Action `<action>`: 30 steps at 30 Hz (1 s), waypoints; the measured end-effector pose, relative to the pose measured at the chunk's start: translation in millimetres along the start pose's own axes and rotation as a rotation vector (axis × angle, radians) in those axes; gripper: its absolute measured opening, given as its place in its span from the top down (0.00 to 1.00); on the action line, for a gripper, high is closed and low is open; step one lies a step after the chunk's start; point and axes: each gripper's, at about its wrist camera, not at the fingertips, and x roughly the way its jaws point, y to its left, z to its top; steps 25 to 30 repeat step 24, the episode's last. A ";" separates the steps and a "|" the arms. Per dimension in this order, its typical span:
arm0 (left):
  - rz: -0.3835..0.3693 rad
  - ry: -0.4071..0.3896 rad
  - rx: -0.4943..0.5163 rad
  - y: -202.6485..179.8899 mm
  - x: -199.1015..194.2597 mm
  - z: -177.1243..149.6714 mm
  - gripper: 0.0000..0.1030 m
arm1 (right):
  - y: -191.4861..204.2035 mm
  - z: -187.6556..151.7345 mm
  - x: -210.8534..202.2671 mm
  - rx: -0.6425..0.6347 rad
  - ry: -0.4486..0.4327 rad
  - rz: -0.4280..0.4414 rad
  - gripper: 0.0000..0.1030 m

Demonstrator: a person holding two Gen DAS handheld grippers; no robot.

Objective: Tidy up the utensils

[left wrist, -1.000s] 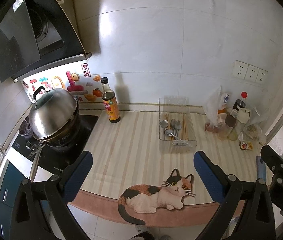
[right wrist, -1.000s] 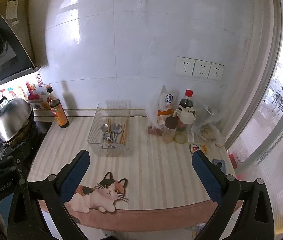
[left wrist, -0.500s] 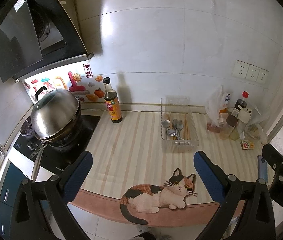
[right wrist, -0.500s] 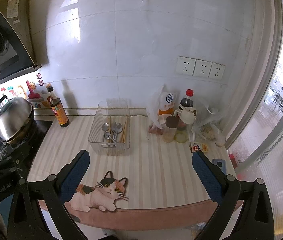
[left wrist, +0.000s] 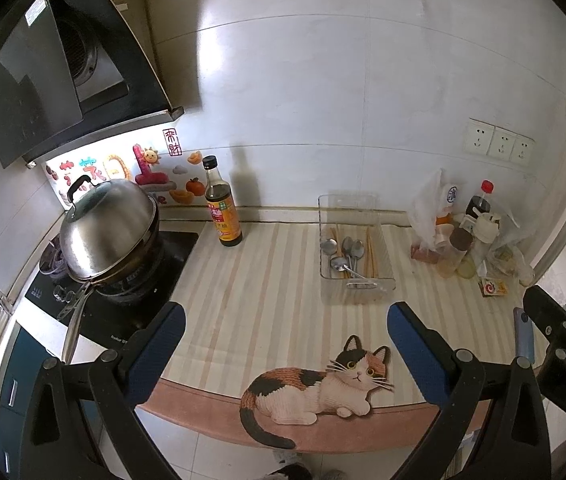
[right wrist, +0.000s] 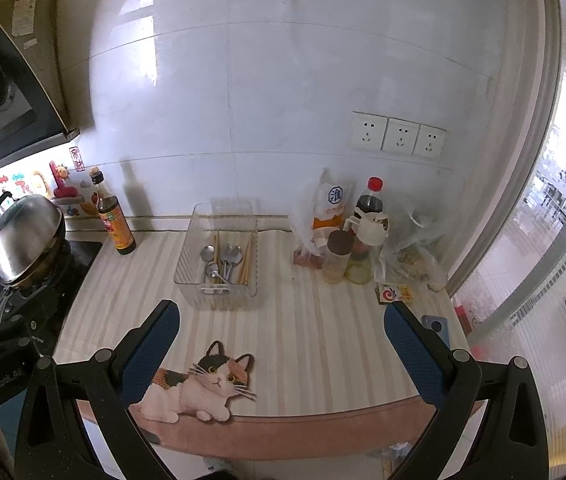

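A clear plastic bin (left wrist: 357, 288) (right wrist: 219, 288) stands on the striped counter near the back wall. Inside lie several metal spoons (left wrist: 346, 250) (right wrist: 223, 258) and wooden chopsticks (left wrist: 370, 254) (right wrist: 247, 260). My left gripper (left wrist: 283, 350) is open and empty, held back above the counter's front edge. My right gripper (right wrist: 281, 350) is open and empty too, also at the front edge. Both are well short of the bin.
A lidded steel wok (left wrist: 107, 232) sits on the black cooktop at left. A soy sauce bottle (left wrist: 223, 208) stands by the wall. Bottles, a jar and plastic bags (right wrist: 347, 240) crowd the right. A cat-print mat (right wrist: 199, 384) hangs over the front edge.
Both views have shifted only slightly; the left gripper drifted a little to the left. Nothing on the counter has moved and both grippers stay open.
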 end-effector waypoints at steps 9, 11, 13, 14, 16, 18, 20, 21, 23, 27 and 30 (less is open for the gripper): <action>0.000 0.000 0.001 -0.8 0.2 -0.1 0.00 | -3.9 1.4 0.3 -0.003 0.000 -0.002 0.00; -0.001 0.000 0.002 -1.0 0.1 0.1 0.00 | -5.1 2.1 0.1 -0.003 0.001 -0.002 0.00; 0.000 -0.001 0.002 -0.6 0.1 -0.1 0.00 | -5.1 2.2 0.2 -0.004 0.000 -0.003 0.00; -0.001 -0.001 0.001 -0.2 0.2 -0.2 0.00 | -5.1 2.1 0.0 -0.003 0.000 -0.003 0.00; -0.001 0.000 0.002 -0.9 0.1 0.0 0.00 | -5.1 2.2 0.1 -0.003 0.000 -0.002 0.00; -0.002 0.000 0.002 -0.9 0.4 0.2 0.00 | -5.5 2.0 0.1 -0.003 0.000 -0.003 0.00; -0.003 0.001 0.002 -0.8 0.1 0.1 0.00 | -4.7 1.9 -0.2 -0.003 0.001 -0.003 0.00; -0.005 -0.001 0.001 -1.6 -0.4 0.1 0.00 | -5.0 1.8 -0.2 -0.003 0.000 -0.004 0.00; -0.008 -0.004 0.001 -4.0 -1.1 0.3 0.00 | -4.2 1.8 -0.5 -0.001 0.001 -0.004 0.00; -0.010 -0.004 0.003 -5.4 -1.2 0.7 0.00 | -4.6 1.7 -0.7 -0.002 0.000 -0.005 0.00; -0.010 -0.004 0.003 -5.4 -1.2 0.7 0.00 | -4.6 1.7 -0.7 -0.002 0.000 -0.005 0.00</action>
